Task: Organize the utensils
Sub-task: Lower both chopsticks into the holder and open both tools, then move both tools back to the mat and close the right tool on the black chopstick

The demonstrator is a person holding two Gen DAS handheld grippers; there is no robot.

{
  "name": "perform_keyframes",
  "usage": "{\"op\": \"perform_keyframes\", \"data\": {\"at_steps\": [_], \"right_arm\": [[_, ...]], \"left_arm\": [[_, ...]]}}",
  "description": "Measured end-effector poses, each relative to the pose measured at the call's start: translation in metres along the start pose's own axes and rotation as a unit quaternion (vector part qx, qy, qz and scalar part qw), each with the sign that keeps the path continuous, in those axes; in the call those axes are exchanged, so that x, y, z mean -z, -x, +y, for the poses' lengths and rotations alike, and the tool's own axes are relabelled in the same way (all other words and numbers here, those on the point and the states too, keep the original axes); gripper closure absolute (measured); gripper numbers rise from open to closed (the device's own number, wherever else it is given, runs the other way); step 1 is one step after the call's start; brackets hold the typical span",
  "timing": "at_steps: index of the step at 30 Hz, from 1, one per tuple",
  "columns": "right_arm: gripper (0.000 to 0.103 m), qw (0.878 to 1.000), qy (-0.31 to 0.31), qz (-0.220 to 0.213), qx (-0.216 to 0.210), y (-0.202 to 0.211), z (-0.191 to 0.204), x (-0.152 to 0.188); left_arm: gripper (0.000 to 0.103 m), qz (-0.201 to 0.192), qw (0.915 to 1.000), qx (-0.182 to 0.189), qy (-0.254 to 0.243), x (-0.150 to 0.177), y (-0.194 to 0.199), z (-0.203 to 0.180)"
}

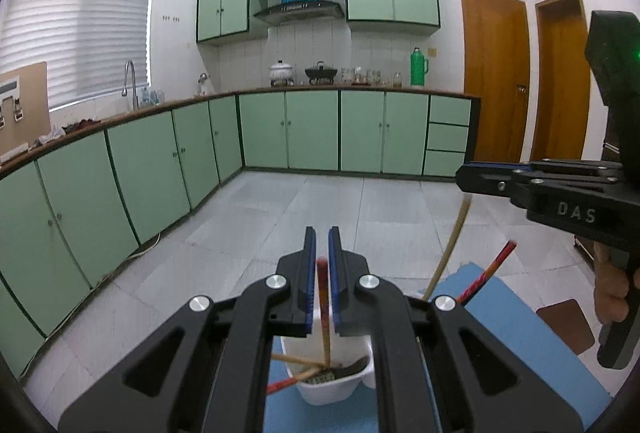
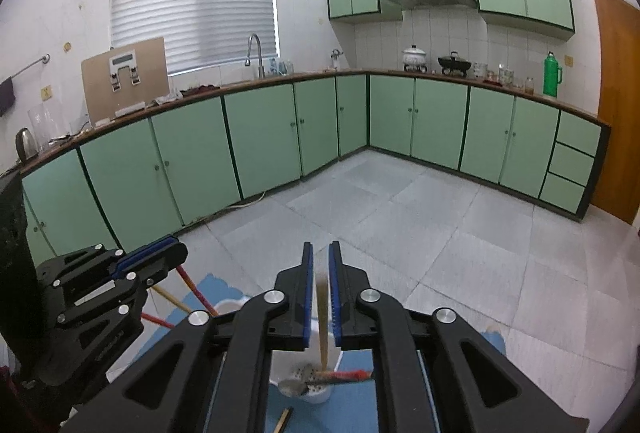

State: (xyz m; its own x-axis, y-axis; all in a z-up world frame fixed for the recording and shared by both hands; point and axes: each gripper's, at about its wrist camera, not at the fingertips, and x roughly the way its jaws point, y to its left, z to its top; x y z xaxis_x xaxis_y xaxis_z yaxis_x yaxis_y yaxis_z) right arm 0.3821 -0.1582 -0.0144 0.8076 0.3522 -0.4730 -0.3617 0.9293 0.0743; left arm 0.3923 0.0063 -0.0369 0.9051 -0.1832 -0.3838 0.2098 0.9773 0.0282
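Observation:
A white utensil holder point(image 1: 320, 393) stands on a blue mat point(image 1: 520, 333) below both grippers. My left gripper point(image 1: 322, 233) is shut on a red-tipped chopstick point(image 1: 324, 297) that stands upright with its lower end in the holder. Several more chopsticks lean in the holder. My right gripper point(image 2: 321, 247) is open; a blurred tan chopstick point(image 2: 322, 313) hangs loose between its pads, its lower end in the holder point(image 2: 320, 399). A metal spoon point(image 2: 294, 387) lies inside. The right gripper point(image 1: 460, 179) is to the right of the left one, and the left gripper point(image 2: 174, 249) appears at the right view's left.
A red-patterned chopstick point(image 1: 488, 269) leans out of the holder toward the right. A loose chopstick point(image 2: 283, 419) lies on the mat point(image 2: 352, 413) in front of the holder. A brown pad point(image 1: 564, 325) lies at the mat's right. Green cabinets point(image 1: 160, 173) line the far walls beyond grey floor tiles.

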Motion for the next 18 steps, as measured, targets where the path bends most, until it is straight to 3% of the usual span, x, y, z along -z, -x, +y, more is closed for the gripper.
{"op": "perform_keyframes", "data": {"at_steps": [1,3,5,12,14,18], "right_arm": [[0.086,1.000,0.000,0.000,0.003,0.001,-0.001,0.002],[0.069,1.000,-0.004,-0.004,0.008,0.007,-0.003,0.003],[0.062,1.000,-0.009,-0.012,0.013,0.016,-0.006,0.002],[0.027,0.997,-0.032,-0.054,0.042,0.067,-0.017,0.011],[0.019,0.996,-0.036,-0.068,0.053,0.084,-0.018,0.019],[0.006,0.993,-0.032,-0.088,0.073,0.116,-0.012,0.044]], "left_arm": [[0.095,0.004,1.0000,0.000,0.002,0.002,0.000,0.001],[0.085,0.006,1.0000,-0.002,0.008,0.004,0.003,0.004],[0.065,0.000,0.9999,-0.003,0.012,0.004,0.011,0.006],[0.042,-0.021,0.9996,-0.011,0.012,0.008,0.053,0.000],[0.031,-0.022,0.9996,-0.014,0.013,0.016,0.068,-0.004],[0.022,-0.013,0.9997,-0.011,0.018,0.038,0.095,-0.013]]}}
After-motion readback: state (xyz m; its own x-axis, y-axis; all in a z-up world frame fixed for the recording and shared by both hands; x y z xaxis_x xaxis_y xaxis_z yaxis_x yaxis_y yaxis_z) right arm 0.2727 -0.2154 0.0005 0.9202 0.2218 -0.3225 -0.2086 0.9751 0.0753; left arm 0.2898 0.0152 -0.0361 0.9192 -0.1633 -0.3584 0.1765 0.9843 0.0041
